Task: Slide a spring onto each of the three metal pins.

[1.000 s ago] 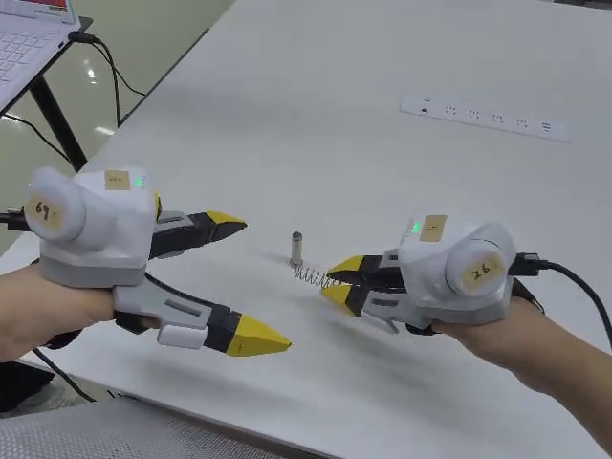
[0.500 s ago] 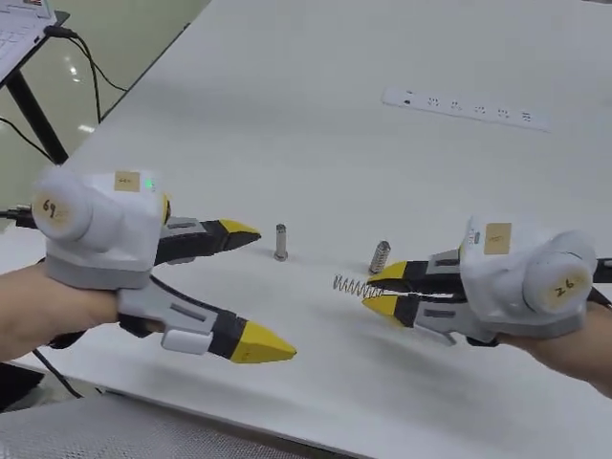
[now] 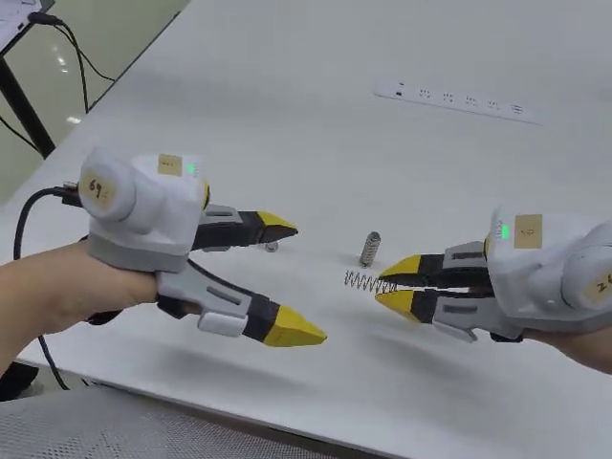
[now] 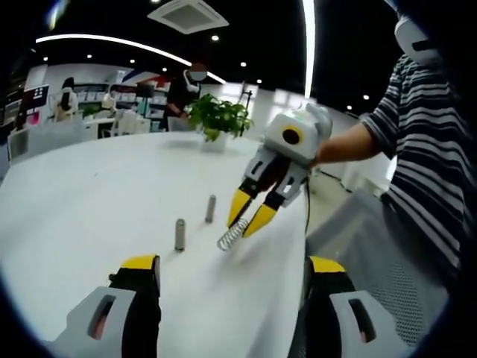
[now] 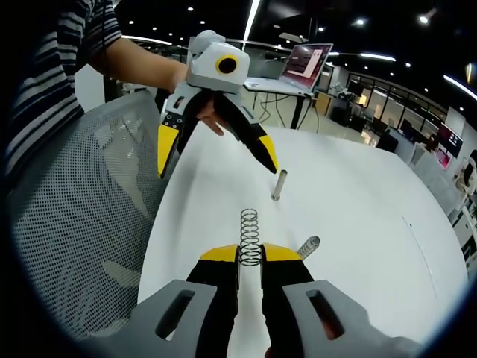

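Note:
A short bare metal pin [image 3: 272, 247] stands on the white table [image 3: 316, 143], partly behind the upper finger of my left gripper [image 3: 287, 279], which is open with nothing in it. To the pin's right stands a second pin with a spring on it [image 3: 369, 249]. My right gripper [image 3: 392, 285] is shut on one end of a loose spring [image 3: 365, 280], held level just in front of that pin. In the right gripper view the held spring [image 5: 250, 233] sticks out ahead, with the bare pin [image 5: 278, 185] beyond and the sprung pin [image 5: 308, 245] to the right. The left gripper view shows both pins [image 4: 179, 234] [image 4: 211, 208].
A white power strip [image 3: 459, 99] lies far back on the table. A black cable [image 3: 38, 206] trails off the left edge. A mesh chair [image 5: 82, 201] stands by the near table edge, with a laptop [image 5: 305, 63] beyond the table's far end.
My right gripper has carried the spring rightwards, away from the bare pin, to in front of the sprung pin. My left gripper has moved in towards the bare pin. The head camera has shifted.

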`<state>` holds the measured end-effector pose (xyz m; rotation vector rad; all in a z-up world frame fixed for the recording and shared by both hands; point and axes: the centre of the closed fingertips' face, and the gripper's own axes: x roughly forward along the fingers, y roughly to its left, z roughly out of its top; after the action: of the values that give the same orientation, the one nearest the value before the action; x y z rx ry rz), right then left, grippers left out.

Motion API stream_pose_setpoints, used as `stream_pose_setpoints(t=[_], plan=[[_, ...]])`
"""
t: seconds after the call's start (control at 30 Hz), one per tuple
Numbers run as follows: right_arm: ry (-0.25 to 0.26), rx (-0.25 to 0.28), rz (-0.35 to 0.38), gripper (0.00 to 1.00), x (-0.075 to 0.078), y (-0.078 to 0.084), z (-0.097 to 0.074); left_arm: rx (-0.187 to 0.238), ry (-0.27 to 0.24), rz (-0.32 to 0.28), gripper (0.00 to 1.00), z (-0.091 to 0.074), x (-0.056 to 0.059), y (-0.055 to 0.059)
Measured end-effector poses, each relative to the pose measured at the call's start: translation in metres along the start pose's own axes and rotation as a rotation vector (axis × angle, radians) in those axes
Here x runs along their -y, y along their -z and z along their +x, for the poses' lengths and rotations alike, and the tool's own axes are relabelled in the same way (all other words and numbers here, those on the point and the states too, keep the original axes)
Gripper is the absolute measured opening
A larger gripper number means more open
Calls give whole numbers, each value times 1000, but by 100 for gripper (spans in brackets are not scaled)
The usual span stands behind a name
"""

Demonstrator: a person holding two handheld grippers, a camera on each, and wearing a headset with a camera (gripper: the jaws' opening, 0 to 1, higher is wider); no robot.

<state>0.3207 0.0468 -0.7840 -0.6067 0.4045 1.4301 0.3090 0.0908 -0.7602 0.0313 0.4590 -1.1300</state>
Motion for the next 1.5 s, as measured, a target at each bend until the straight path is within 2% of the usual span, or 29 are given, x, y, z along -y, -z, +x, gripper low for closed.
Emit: stream_pose_setpoints(t=[0.17,0.53,1.2,1.33,1.5], plan=[[-2,1,-2,7,0,0,-2,7,15,8,69,10,1,-4],[-11,0,-7,7,-3,-1,-2,2,45,20,54,26,5,-3],[-30,17,-9,7,-10,-7,-6,-14,79,44,28,40,10,-3],[-36,16,-12,7,-11,-7,-8,-16,87,45,21,41,11,-3],[-41,17,-18,7,-12,-9,-9,-11,95,48,18,43,11,-6]])
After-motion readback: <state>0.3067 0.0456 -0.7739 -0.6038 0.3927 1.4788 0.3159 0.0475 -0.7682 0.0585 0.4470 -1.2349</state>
